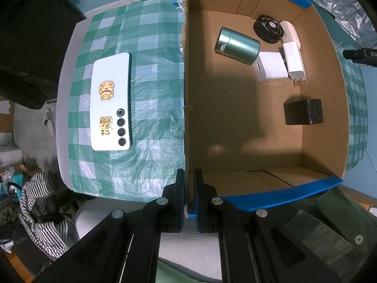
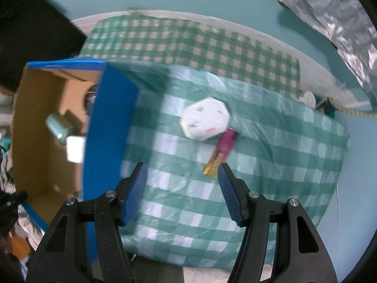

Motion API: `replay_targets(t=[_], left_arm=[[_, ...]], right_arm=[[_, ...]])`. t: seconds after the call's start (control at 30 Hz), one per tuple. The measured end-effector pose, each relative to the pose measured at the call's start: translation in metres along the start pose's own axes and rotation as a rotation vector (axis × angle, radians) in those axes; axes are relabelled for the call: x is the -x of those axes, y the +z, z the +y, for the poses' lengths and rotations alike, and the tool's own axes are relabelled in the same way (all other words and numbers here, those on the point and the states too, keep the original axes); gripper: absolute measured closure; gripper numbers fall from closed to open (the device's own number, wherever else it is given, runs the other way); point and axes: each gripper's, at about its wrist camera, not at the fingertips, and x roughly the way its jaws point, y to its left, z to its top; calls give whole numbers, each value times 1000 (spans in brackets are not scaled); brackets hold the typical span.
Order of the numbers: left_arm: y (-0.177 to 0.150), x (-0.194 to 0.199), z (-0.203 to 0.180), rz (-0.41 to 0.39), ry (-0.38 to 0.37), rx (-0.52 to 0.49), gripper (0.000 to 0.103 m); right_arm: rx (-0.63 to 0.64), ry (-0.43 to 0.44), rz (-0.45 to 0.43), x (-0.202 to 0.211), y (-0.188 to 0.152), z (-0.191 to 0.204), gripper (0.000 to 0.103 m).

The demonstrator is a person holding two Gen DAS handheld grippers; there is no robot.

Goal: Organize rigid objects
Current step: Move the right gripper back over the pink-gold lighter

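My left gripper [image 1: 189, 188] is shut on the near corner wall of an open cardboard box [image 1: 185, 118] with blue outer sides. Inside the box lie a green metal can [image 1: 236, 45], two white chargers [image 1: 271, 66], a black round part [image 1: 267, 29] and a black charger [image 1: 302, 112]. A white phone [image 1: 112, 102] lies face down on the checked cloth left of the box. My right gripper [image 2: 182, 188] is open and empty above the cloth, right of the box [image 2: 110, 127]. Ahead of it lie a white octagonal plug [image 2: 204, 121] and a pink-and-gold stick [image 2: 220, 153].
A green checked cloth [image 2: 271, 165] covers the table. Striped fabric [image 1: 40, 212] lies off the table at the lower left. A silver foil sheet [image 2: 341, 23] hangs at the upper right. A rope [image 2: 348, 110] lies by the table's far right edge.
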Motion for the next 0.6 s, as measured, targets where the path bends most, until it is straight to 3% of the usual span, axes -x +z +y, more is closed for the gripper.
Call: replay_targets(t=[0.33,0.6], left_arm=[[1,0,1,2,7,4,96],[3,1,0,6,12,14,96]], right_arm=[[-175,37,68,-46,5,-54,41],[-226,42,81,-64,8,-60,41]])
